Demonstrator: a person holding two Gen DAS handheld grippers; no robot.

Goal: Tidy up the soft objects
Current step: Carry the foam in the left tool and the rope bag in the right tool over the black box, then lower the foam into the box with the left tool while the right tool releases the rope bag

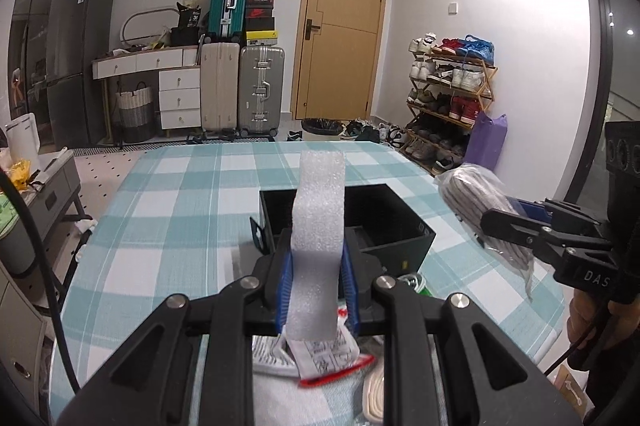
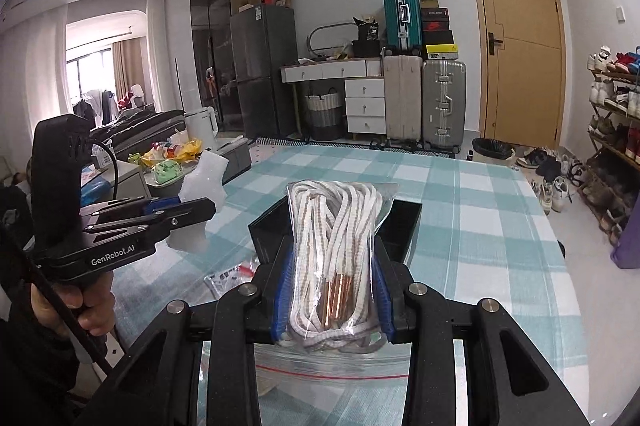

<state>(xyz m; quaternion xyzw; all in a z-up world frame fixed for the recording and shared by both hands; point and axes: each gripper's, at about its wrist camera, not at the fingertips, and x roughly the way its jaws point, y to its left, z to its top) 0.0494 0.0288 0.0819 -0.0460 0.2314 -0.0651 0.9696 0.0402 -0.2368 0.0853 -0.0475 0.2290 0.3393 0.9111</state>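
Left wrist view: foam strip clamped, laces held alongside

Left wrist view shows the left gripper [image 1: 316,286] closed on a strip of white foam [image 1: 319,226], its blue pads pressing both sides of the strip. The foam stands upright between the fingers and rises in front of an open black box [image 1: 400,222] that sits on the teal-and-white checked tablecloth [image 1: 172,210]. Below the fingers, near the table edge, lie a bag with printed paper labels [image 1: 320,354] and a coil of white cord [image 1: 374,392].

At the right of this view the right gripper [image 1: 516,218] comes in from the side, holding a clear bag of striped laces [image 1: 476,198] that hangs over the tablecloth just right of the box.

Right wrist view shows the same bag of laces [image 2: 332,258] pinched between the blue pads of the right gripper [image 2: 332,290], fingers drawn in to the width of the bundle. The laces are white with brown stripes and have copper-coloured tips. The black box [image 2: 400,226] lies just beyond and below the bag. A clear zip bag [image 2: 320,366] lies on the cloth under the fingers.

To the left, the left gripper [image 2: 188,210] is held by the person's hand [image 2: 80,306], with the foam [image 2: 200,190] in its grip, above the table's left side.
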